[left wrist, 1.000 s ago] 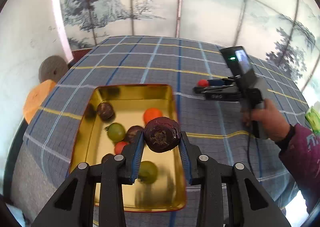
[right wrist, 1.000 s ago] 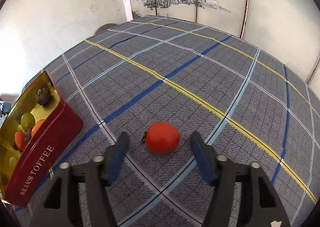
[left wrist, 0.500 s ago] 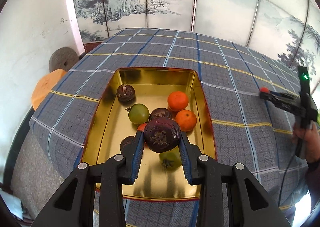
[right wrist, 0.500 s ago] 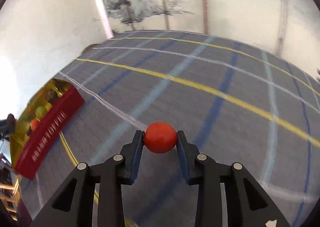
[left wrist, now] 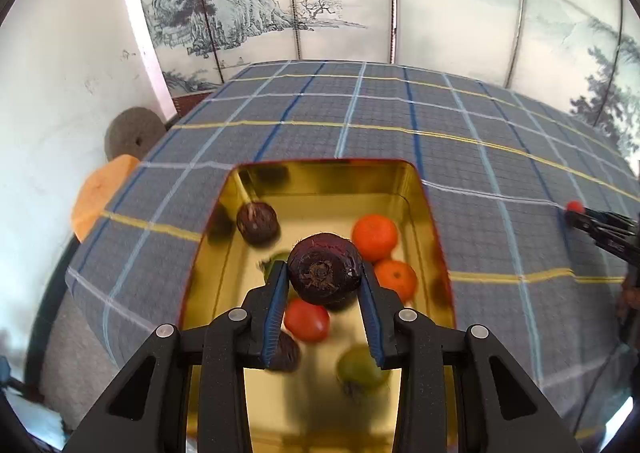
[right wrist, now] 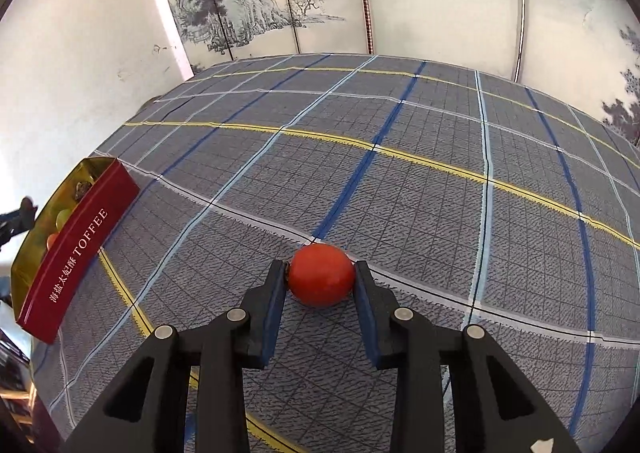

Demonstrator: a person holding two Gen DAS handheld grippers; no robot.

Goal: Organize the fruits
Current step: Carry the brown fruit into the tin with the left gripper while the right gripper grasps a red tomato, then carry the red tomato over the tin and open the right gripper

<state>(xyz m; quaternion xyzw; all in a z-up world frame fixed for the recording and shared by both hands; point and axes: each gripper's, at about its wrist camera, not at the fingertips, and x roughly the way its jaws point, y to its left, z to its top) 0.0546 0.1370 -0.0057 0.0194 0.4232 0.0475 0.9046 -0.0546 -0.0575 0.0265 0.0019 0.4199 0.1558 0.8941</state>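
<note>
My left gripper (left wrist: 324,279) is shut on a dark purple round fruit (left wrist: 325,268) and holds it above the gold toffee tin (left wrist: 320,173). Inside the tin lie two oranges (left wrist: 375,237), a red tomato (left wrist: 307,319), a green fruit (left wrist: 360,367) and another dark fruit (left wrist: 257,222). My right gripper (right wrist: 321,280) is shut on a red tomato (right wrist: 322,280) over the plaid cloth. The tin shows at the far left of the right wrist view, red-sided (right wrist: 76,253). The right gripper with its tomato shows at the right edge of the left wrist view (left wrist: 576,209).
A grey-blue plaid tablecloth (right wrist: 400,181) covers the table. A painted folding screen (left wrist: 360,1) stands behind it. A grey round stone (left wrist: 130,131) and an orange cushion (left wrist: 100,193) lie past the table's left edge.
My right gripper closed on the red tomato and lifted it. My left gripper moved over the tin with the dark fruit, now further toward the tin's near middle.
</note>
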